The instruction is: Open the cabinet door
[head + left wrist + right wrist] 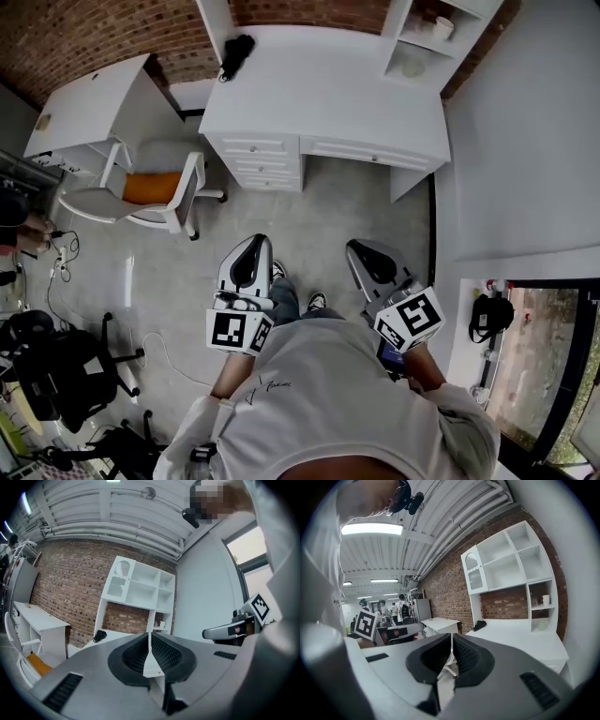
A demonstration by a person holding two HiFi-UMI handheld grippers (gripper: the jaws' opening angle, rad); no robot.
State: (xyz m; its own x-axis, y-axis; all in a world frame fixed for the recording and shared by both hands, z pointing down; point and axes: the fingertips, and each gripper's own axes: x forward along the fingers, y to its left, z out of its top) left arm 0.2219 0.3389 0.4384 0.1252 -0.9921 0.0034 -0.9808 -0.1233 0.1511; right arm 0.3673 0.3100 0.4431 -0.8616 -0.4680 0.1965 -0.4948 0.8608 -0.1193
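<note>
Close before the person's white shirt [328, 394], left claw [150, 637] and right claw [452, 638] sit pressed together, empty, well apart from the cabinet door [472, 573] at the hutch's [511, 559] upper left above the tabletop [319, 84].

Ahead of the right gripper [358, 247] stands the desk [328, 94], with a shelf unit [427, 42] on its far side. The chair [150, 192] is ahead and left of the left gripper [253, 246].

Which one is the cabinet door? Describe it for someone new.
Against the brick wall stands a white desk carrying a white shelf unit. The cabinet door fronts its top left compartment: the only one with a door, arched window in it, beside open cubbies.
</note>
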